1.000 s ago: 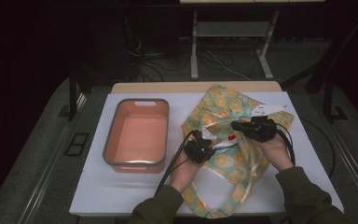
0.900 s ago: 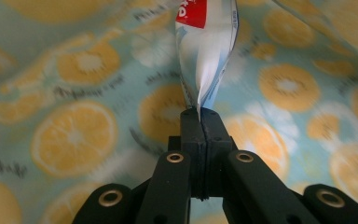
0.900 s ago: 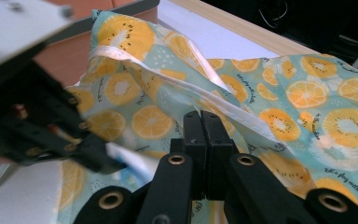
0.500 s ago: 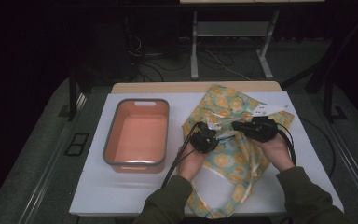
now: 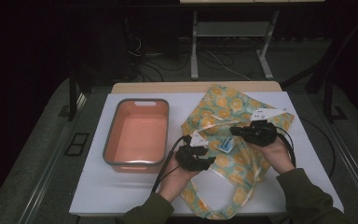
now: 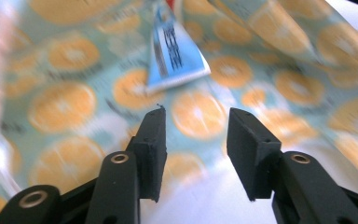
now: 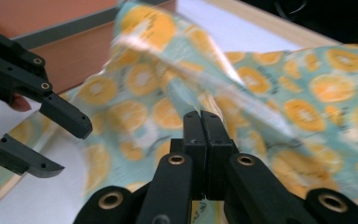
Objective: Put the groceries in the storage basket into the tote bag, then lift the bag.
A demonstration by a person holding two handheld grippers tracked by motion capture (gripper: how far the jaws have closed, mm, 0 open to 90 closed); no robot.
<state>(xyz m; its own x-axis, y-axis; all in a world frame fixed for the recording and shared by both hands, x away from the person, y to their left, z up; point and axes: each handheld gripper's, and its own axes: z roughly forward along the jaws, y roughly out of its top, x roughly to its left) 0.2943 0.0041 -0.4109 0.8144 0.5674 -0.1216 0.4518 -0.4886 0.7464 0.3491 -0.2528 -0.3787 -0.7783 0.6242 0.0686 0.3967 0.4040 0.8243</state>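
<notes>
A tote bag [image 5: 235, 109] printed with orange slices lies on the white table top. My right gripper [image 5: 237, 131] is shut on a fold of the bag's fabric [image 7: 223, 100] and holds its mouth up. A blue and white tube [image 5: 224, 145] lies inside on the cloth, and its flat end [image 6: 175, 58] is just beyond my left gripper [image 6: 196, 119]. The left gripper's jaws have just been opening; they stand apart with nothing between them. In the high view the left gripper [image 5: 209, 161] hovers at the bag's near edge. It also appears open at the left of the right gripper view [image 7: 58, 142].
An orange tub with a grey rim [image 5: 137, 164] stands left of the bag, and its wall [image 7: 74, 51] rises behind the fabric. The bag's handles [image 5: 242, 196] trail toward the table's near edge. Cables run from both grippers.
The left gripper has let go of the tube and drawn back toward the person, and its jaws have opened. The tube now lies in the bag. The right gripper has kept still.
</notes>
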